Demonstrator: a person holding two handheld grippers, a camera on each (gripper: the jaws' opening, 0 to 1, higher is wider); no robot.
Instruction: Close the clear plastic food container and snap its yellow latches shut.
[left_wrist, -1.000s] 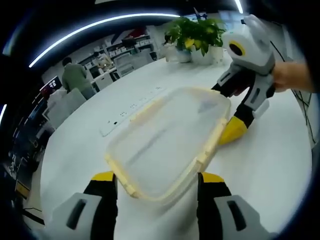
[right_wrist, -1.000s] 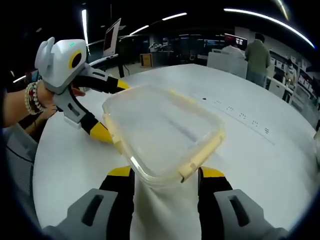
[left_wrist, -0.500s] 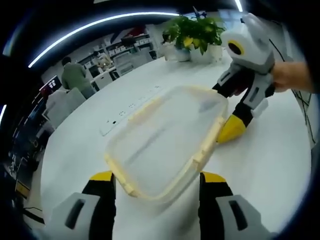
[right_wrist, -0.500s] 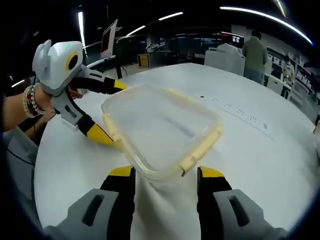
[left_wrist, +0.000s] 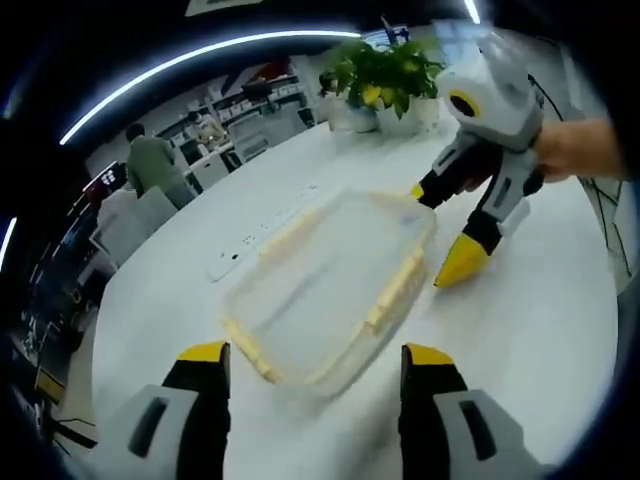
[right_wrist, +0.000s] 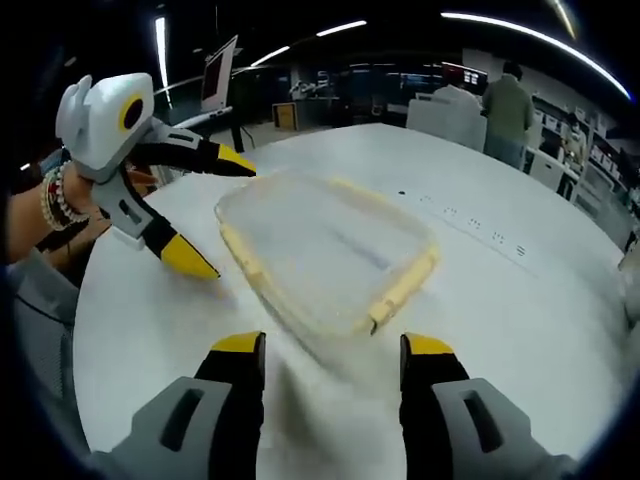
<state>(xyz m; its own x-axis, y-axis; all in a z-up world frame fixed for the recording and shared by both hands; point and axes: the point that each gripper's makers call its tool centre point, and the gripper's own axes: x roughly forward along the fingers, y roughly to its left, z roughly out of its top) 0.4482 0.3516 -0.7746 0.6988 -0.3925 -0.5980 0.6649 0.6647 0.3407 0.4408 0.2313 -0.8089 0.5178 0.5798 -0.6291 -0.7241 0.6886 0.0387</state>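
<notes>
Both grippers drawn back from the container since a second ago; container now lies apart from all jaws.
Item: clear plastic food container (left_wrist: 330, 290) (right_wrist: 325, 250), rectangular, lid on, pale yellow latches (left_wrist: 392, 292) (right_wrist: 402, 287) along its edges, flat on the white desk (left_wrist: 540, 320) (right_wrist: 520, 330). Left gripper (left_wrist: 316, 358) (right_wrist: 205, 215) jaws apart, empty. Right gripper (right_wrist: 333, 348) (left_wrist: 440, 232) jaws apart, empty. Beyond: potted plant (left_wrist: 385, 75).

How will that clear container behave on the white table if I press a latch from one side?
Probably slides: the container looks empty and thin-walled, so likely light, and the table looks smooth. Its low, wide shape makes tipping unlikely. The walls may flex a little. Both tools, left and right, stand open and apart from it, so nothing braces it.
</notes>
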